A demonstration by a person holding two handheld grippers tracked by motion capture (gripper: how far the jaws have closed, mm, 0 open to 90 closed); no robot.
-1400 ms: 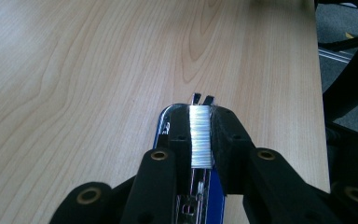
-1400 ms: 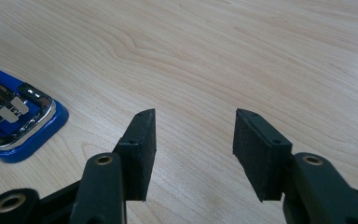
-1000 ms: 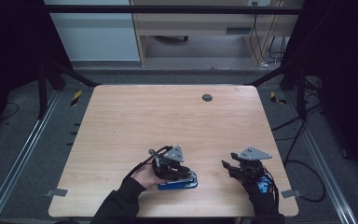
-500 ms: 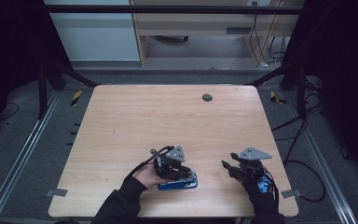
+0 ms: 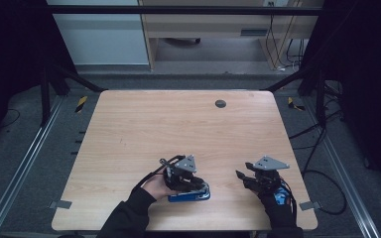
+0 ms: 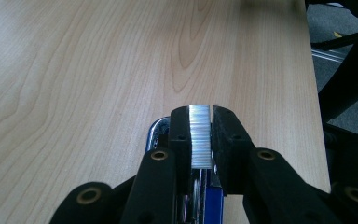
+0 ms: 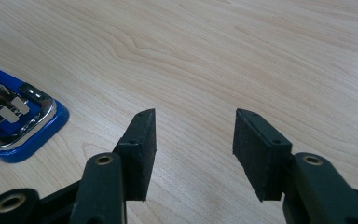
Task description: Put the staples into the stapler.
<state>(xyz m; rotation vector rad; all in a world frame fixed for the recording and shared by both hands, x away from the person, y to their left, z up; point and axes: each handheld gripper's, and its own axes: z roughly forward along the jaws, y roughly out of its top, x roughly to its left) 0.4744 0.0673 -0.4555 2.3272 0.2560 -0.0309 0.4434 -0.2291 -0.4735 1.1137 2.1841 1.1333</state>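
Lab recording rig, wooden table [image 5: 144,129] inside black frame [image 5: 178,10], cables [image 5: 283,34] on grey floor [image 5: 30,163]

No text, label, brand, number or sign can be read in any of the views. The blue stapler [image 5: 191,194] under the left gripper [image 5: 197,186] shows bare chrome and blue plastic, with no legible marking. The strip of staples [image 6: 200,135] between that gripper's jaws is plain ridged metal. The tabletop [image 5: 178,129] ahead of both grippers carries only wood grain. The yellow-and-black striped tape [image 5: 81,103] on the floor, far ahead and to the left of the left gripper, bears stripes but no lettering.
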